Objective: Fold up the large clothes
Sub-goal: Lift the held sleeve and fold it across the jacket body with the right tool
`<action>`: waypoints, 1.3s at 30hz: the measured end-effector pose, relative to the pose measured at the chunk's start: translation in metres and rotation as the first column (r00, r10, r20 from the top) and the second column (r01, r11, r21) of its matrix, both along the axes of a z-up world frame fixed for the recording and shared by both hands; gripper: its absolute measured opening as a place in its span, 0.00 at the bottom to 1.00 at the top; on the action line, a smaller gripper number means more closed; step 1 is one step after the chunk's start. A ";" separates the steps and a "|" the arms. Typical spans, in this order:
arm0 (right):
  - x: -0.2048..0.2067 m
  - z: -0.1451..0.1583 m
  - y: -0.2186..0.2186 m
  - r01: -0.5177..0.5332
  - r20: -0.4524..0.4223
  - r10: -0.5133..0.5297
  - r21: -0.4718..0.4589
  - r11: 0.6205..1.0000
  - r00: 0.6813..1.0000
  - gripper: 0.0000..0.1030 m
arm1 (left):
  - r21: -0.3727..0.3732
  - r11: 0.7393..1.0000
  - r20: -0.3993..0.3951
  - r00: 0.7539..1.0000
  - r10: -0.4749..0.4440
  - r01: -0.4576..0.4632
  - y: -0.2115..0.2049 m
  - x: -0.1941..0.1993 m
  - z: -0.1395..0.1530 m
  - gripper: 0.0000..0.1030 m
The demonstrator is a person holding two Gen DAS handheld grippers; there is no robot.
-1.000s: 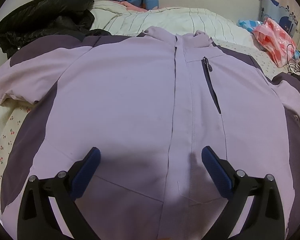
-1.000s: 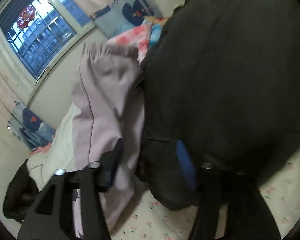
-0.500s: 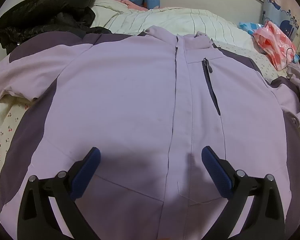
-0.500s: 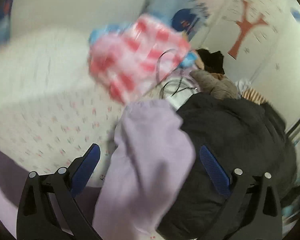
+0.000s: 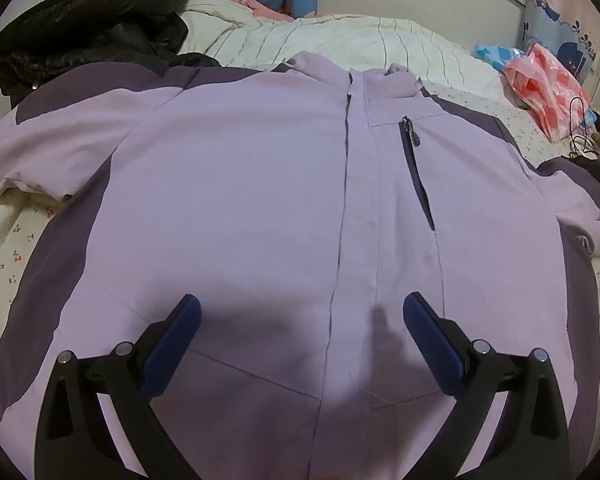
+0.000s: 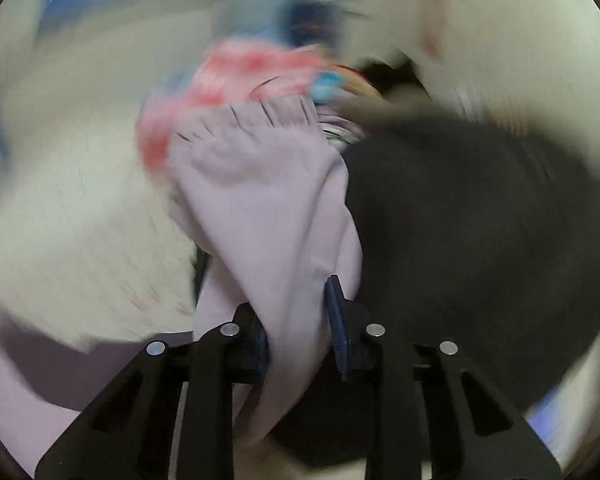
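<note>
A large lilac jacket [image 5: 240, 200] with dark purple panels lies front up on the bed, its collar at the far end and its sleeves spread to both sides. My left gripper [image 5: 300, 320] is open and empty, hovering over the jacket's lower front. In the blurred right wrist view my right gripper [image 6: 300, 328] is shut on the jacket's right sleeve [image 6: 268, 208], with the gathered cuff pointing away from me. That sleeve also shows at the right edge of the left wrist view [image 5: 592, 220].
A black coat [image 5: 92, 28] is heaped at the back left, a striped quilt [image 5: 340, 40] lies beyond the collar, and a pink plastic bag [image 5: 548, 88] with cables sits at the back right. A dark garment [image 6: 480, 240] lies right of the held sleeve.
My right gripper has closed on the jacket's right sleeve, having been open around it half a second ago. The left gripper has stayed nearly still over the jacket.
</note>
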State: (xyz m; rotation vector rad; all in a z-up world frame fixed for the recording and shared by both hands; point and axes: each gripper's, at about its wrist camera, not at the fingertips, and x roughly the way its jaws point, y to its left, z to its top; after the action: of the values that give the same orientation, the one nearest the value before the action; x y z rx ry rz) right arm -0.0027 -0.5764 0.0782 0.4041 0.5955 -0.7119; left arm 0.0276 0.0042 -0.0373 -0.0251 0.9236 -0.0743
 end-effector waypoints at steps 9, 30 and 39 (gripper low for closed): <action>-0.145 -0.062 -0.047 -0.101 0.411 -0.079 0.399 0.911 0.908 0.64 | 0.014 1.000 0.026 1.000 -0.009 0.008 -0.004 -0.002 0.005 0.95; -0.092 -0.028 -0.091 -0.119 0.462 -0.094 0.411 0.904 0.882 0.21 | 0.047 0.999 0.063 0.998 -0.008 0.005 -0.007 -0.002 0.010 0.95; -0.091 0.005 -0.067 -0.245 0.603 0.036 0.267 0.932 0.797 0.17 | 0.061 0.998 0.101 0.995 0.008 -0.015 -0.004 -0.006 0.018 0.95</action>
State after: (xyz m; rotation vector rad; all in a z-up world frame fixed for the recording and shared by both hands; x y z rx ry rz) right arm -0.0936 -0.6433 0.0834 0.8530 0.1395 -0.2988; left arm 0.0215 0.0005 -0.0194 0.0305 0.8244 -0.0359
